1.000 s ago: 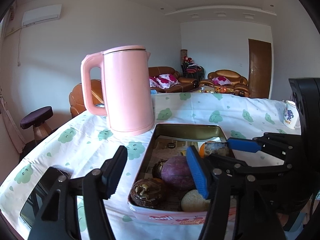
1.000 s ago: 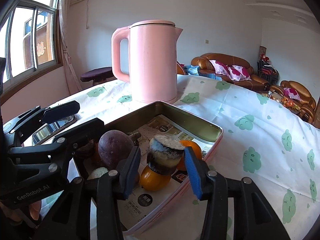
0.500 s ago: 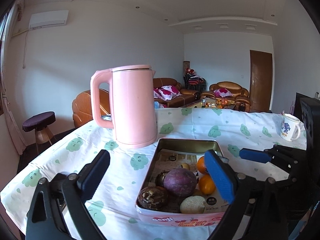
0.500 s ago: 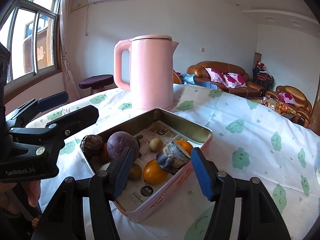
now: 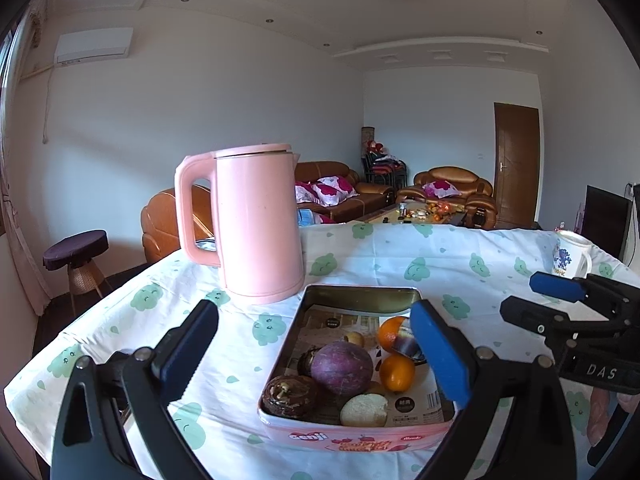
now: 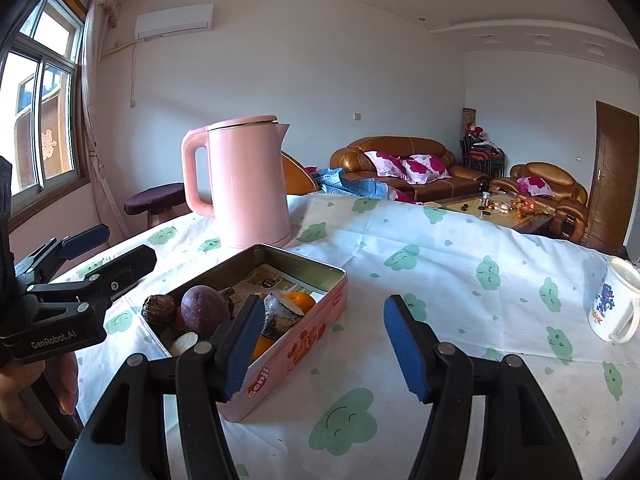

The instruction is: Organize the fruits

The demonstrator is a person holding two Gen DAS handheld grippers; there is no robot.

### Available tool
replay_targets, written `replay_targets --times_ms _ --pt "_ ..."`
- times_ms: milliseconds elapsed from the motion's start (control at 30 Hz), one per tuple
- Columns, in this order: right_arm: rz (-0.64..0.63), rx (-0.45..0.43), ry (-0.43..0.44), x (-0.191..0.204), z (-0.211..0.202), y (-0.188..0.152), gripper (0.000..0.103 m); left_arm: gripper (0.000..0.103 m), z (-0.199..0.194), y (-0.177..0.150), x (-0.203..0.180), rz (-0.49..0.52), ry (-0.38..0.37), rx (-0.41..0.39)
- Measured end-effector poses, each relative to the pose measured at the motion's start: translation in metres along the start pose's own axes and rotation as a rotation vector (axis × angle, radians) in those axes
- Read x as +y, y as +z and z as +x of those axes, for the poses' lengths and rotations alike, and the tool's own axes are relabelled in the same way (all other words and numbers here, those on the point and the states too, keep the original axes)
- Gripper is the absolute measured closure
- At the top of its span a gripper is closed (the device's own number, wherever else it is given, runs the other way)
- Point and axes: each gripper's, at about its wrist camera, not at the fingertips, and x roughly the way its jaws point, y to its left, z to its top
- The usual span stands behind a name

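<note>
The pink tin (image 6: 304,344) of fruits (image 5: 341,367) sits near the table's (image 5: 460,256) front edge, open cloth spreading to its right. The pink kettle (image 5: 256,224) stands just behind it, a mug (image 6: 612,308) well off right. Left gripper (image 5: 316,344) gapes wide, empty – right gripper (image 6: 320,344) is opening, nothing between its pads

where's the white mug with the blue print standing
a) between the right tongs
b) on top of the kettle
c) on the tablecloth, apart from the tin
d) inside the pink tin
c: the mug stands on the tablecloth, well clear of the pink tin with the fruit.
</note>
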Motion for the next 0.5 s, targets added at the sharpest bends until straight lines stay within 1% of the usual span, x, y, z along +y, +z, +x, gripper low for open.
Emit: replay_targets --times_ms 500 --pt "-0.002 -0.040 -0.011 -0.001 -0.016 0.001 0.038 0.004 -0.006 0.001 -0.011 0.029 -0.013 -0.005"
